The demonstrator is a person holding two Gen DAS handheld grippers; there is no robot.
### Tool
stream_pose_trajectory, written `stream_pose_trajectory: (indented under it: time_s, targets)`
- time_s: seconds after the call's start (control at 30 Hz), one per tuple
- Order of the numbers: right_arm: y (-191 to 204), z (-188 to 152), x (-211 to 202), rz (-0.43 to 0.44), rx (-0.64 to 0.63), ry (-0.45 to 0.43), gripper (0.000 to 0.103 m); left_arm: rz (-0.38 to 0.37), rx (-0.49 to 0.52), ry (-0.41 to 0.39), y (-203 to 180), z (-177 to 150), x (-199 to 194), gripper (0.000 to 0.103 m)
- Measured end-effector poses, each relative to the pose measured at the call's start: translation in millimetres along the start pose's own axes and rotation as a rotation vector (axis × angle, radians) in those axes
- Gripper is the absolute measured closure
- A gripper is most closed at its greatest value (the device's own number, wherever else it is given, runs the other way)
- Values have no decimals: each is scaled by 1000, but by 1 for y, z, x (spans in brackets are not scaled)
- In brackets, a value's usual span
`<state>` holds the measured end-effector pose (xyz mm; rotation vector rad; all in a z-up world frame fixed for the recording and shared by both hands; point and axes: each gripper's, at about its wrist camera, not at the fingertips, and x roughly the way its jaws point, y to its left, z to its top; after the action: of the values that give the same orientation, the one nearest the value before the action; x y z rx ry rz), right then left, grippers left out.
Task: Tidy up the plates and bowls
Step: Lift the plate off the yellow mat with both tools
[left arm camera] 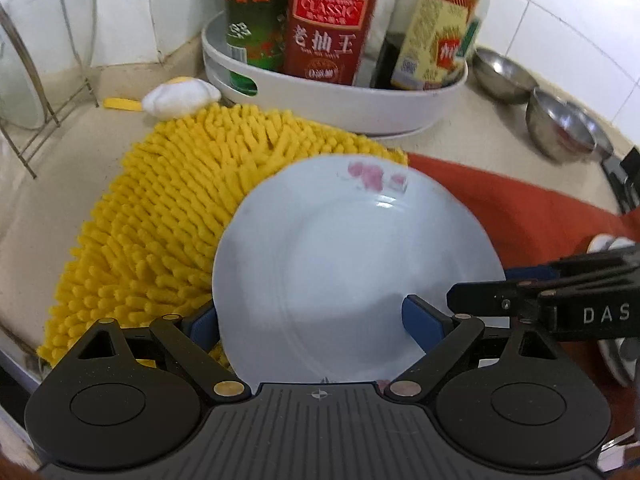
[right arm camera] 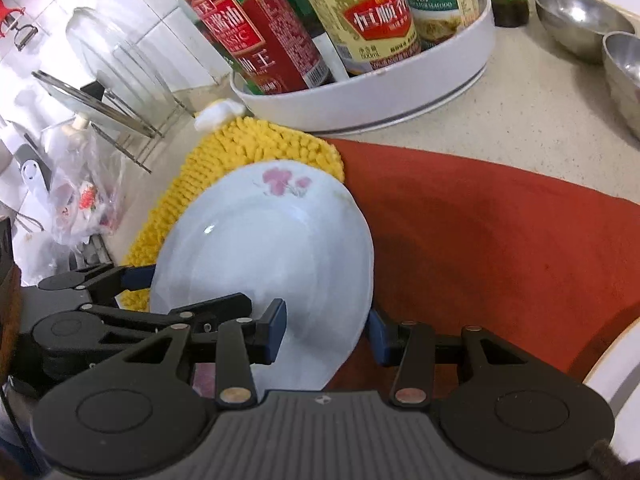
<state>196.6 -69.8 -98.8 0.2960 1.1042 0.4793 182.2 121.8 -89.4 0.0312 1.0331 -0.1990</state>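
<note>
- Speckled beige stone countertop [right arm camera: 532, 120], matte, butting against glossy white wall tiles [left arm camera: 132, 12].
- Rust-red cloth [right arm camera: 500, 248], soft and lightly creased, spread flat over the right part of the counter.
- Round white plastic turntable tray [left arm camera: 360, 100] with a raised wall, crowded with upright bottles: a red-labelled soy sauce bottle [left arm camera: 326, 24] and a yellow-labelled vinegar bottle [right arm camera: 372, 12] among them.
- Shaggy yellow chenille mat [left arm camera: 160, 216], thick with stubby noodle-like tufts, rounded in outline, with a small white and yellow plush piece [left arm camera: 180, 94] at its far edge.
- White ceramic plate [left arm camera: 352, 264], round and glossy with a shallow well and a pink flower print near the far rim; tilted, its far part over the yellow mat and its right edge over the red cloth, raised off them as far as can be seen.
- Thin wire rack [left arm camera: 44, 92] at far left, holding a glass lid on edge.
- Two polished steel bowls [right arm camera: 580, 20], round, side by side at far right.
- Left gripper [left arm camera: 316, 324], black with blue pads: spread moderately wide, one blue pad under the plate's left rim and the other resting on its upper face; clamped or not, cannot tell.
- Right gripper [right arm camera: 328, 330], same build: parted to a medium gap straddling the plate's near right rim, one pad on each side; firm hold not certain.
</note>
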Motion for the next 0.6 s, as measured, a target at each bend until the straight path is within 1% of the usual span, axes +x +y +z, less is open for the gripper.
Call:
stream_pose_trajectory:
  time_s: [0.1, 0.2, 0.27, 0.3, 0.37, 0.47, 0.6]
  targets:
    - [-1, 2, 1, 12, -6, 2, 63, 5, -10, -4, 1, 2, 3, 5]
    - [-3, 5, 3, 15, 11, -14, 62, 8, -2, -45, 4, 3, 11, 0]
    - [-3, 8, 5, 16, -1, -17, 62, -14, -28, -35, 9, 7, 17, 0]
    - [-2, 8, 5, 16, 1, -15, 62, -15, -27, -32, 8, 9, 17, 3]
    - [-1, 7, 3, 11, 1, -15, 62, 6, -17, -40, 4, 8, 13, 4]
    - [2, 3, -3, 4, -11, -30, 62, 8, -11, -47, 1, 6, 7, 5]
    - [6, 6, -16, 8, -17, -67, 62, 5, -12, -69, 0, 11, -4, 5]
